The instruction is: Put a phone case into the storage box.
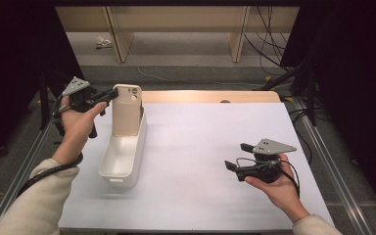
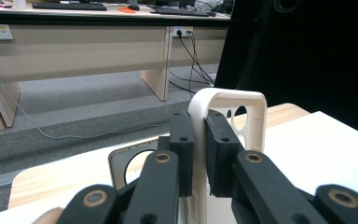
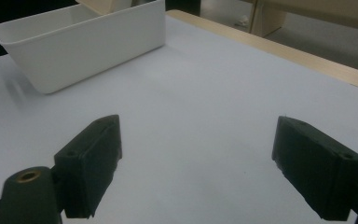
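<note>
1. The left gripper (image 1: 108, 94) is clamped on the top edge of a beige phone case (image 1: 127, 110), which stands upright in the far end of the white bin (image 1: 112, 169), near the far left corner of the table (image 1: 215, 147). In the left gripper view the pads (image 2: 182, 140) pinch only the thin rim of the case (image 2: 223, 112), so the hold looks narrow. A twist of the wrist could likely let the case pivot or slip out.

2. The case's lower end sits inside the bin, though its foot is hidden by the wall. If the case is released while tilted, it may fall flat, or tip over the bin's rim onto the table.

3. The bin is light and lies close to the table's left edge. A sideways drag on the case could shove or tilt the bin toward that edge.

4. The right gripper (image 1: 235, 156) hovers over the near right part of the table, jaws spread wide and holding nothing. In its own view the bin (image 3: 88, 42) is well apart, so it cannot steady the bin if that shifts.
</note>
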A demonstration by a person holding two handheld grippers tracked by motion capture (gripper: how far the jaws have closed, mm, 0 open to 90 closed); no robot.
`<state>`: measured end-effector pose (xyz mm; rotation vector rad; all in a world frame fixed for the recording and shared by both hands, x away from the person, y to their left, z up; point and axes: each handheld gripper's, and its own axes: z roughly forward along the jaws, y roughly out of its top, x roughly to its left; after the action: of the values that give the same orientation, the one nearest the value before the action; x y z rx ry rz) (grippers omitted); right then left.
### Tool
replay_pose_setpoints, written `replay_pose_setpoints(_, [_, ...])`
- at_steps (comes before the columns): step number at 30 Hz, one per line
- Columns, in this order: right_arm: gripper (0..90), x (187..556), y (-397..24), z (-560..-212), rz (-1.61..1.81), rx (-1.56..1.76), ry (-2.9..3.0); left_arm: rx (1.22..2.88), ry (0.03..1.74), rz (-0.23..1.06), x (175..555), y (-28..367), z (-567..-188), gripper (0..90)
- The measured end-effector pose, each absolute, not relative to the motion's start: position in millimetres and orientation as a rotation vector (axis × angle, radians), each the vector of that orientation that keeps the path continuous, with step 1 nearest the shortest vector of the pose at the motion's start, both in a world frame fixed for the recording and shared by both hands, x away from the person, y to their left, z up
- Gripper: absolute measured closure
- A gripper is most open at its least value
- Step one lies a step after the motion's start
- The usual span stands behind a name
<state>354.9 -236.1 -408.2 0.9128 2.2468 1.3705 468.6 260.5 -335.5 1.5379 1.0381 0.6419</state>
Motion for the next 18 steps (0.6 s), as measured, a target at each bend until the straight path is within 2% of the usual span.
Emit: replay_pose_setpoints(18, [16.7,355.3,-236.1,-408.6,1.374,0.917,2.244,1.538,1.061,0.643,475.7,262.7,-339.9,82.3])
